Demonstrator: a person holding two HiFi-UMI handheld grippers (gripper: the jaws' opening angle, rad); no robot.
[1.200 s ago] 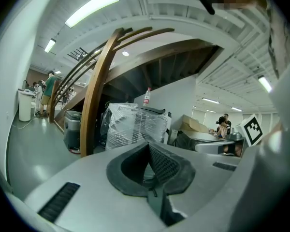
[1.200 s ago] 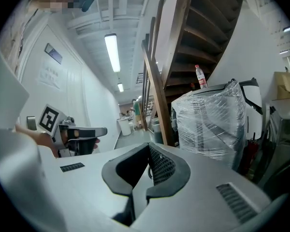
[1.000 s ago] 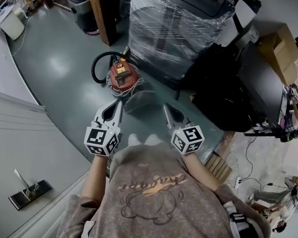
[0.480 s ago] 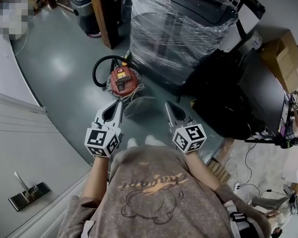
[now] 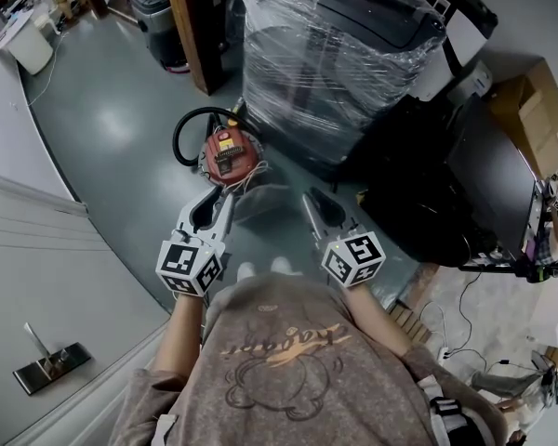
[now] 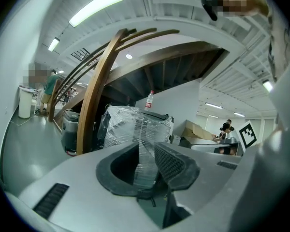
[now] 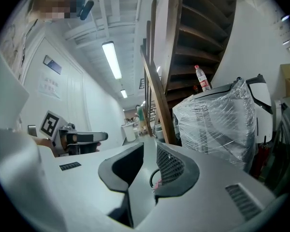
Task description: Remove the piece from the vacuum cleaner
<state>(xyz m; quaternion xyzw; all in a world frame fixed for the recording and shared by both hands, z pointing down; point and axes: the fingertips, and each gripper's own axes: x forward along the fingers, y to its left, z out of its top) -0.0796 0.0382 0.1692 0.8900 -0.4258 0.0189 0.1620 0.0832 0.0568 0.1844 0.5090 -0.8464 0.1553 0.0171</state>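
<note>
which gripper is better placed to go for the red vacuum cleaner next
Probably left: the left gripper points almost straight at the vacuum cleaner, with its tips close to it. The right gripper sits further aside. Both grippers' jaws have just been opening, with nothing between them.

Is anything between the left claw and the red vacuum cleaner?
Nothing visible: only bare floor separates the left claw, whose jaws have just been opening with nothing between them, from the vacuum cleaner.

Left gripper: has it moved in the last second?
Yes: the left gripper has edged forward, toward the red vacuum cleaner, narrowing the gap. Its jaws have just been opening, with nothing between them.
</note>
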